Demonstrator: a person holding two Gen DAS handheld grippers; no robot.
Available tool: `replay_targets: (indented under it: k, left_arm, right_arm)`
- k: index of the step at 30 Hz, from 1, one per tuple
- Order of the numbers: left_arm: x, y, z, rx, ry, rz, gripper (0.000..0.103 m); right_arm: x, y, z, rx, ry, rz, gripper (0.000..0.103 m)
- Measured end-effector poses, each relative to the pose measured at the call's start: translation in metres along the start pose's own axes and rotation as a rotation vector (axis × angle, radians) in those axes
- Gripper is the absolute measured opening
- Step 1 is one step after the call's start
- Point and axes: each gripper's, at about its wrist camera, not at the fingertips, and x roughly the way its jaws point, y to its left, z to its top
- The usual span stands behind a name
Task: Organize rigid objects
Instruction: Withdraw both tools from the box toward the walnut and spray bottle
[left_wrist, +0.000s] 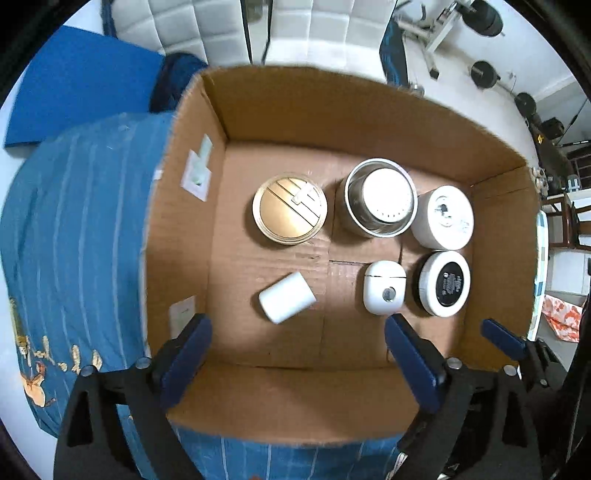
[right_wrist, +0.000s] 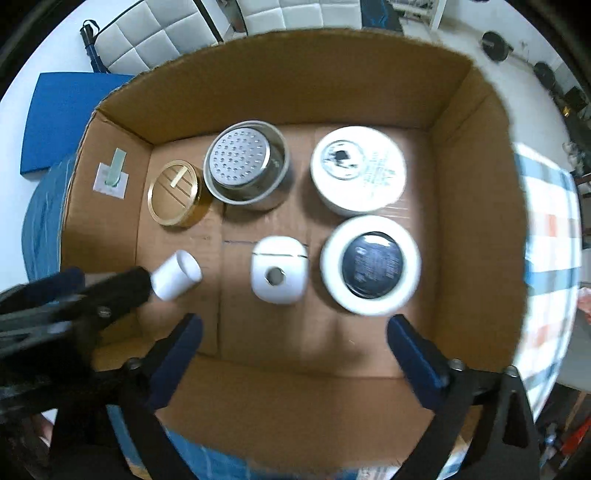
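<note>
Six rigid things sit in the box (left_wrist: 258, 398), which rests on a blue bedspread (left_wrist: 81, 236). Along the upper row of the left wrist view stand the gold lid (left_wrist: 290, 208), the steel cup (left_wrist: 378, 197) and a white jar (left_wrist: 443, 218); below them are the earbud case (left_wrist: 384, 288) and a black-topped jar (left_wrist: 445, 284), both upright and just beside each other. The white tube (left_wrist: 287, 297) lies tipped on its side at lower centre, apart from the rest and askew.

The left gripper (left_wrist: 301, 363) hangs over the near wall with fingers wide apart, holding nothing. The right gripper (right_wrist: 295, 360) is likewise spread and empty, above the lower middle of its frame.

The likely step is to tidy the tube into line with the case. It is round and smooth, so it will probably roll if nudged. A good grasp would come straight down, fingers across its curved sides near the middle, closing gently. The two grippers sit near each other, so only one should descend, keeping clear of the case.
</note>
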Motion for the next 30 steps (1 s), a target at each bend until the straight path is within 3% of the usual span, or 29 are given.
replay_targets:
  k: [7, 9, 13, 21, 25, 30]
  left_arm:
    - [-0.035, -0.006, -0.044, 0.000, -0.082, -0.003, 0.101]
    - [-0.045, -0.016, -0.042, 0.006, -0.094, -0.010, 0.101]
    - [-0.076, -0.028, -0.061, 0.039, -0.181, 0.004, 0.101]
    - [-0.109, -0.043, -0.104, 0.039, -0.297, -0.007, 0.101]
    - [-0.098, -0.058, -0.121, -0.001, -0.319, -0.013, 0.101]
    - [-0.055, -0.075, -0.132, -0.048, -0.286, 0.056, 0.101]
  right_arm:
    - [-0.035, -0.013, -0.028, 0.004, -0.057, -0.035, 0.103]
    - [-0.045, -0.016, -0.038, 0.000, -0.081, -0.047, 0.103]
    - [-0.076, -0.014, -0.059, 0.001, -0.151, -0.043, 0.103]
    - [-0.124, -0.039, -0.095, 0.054, -0.247, 0.022, 0.103]
    - [-0.120, -0.091, -0.114, 0.108, -0.225, 0.012, 0.103]
    - [-0.067, -0.133, -0.119, -0.053, -0.066, -0.126, 0.103]
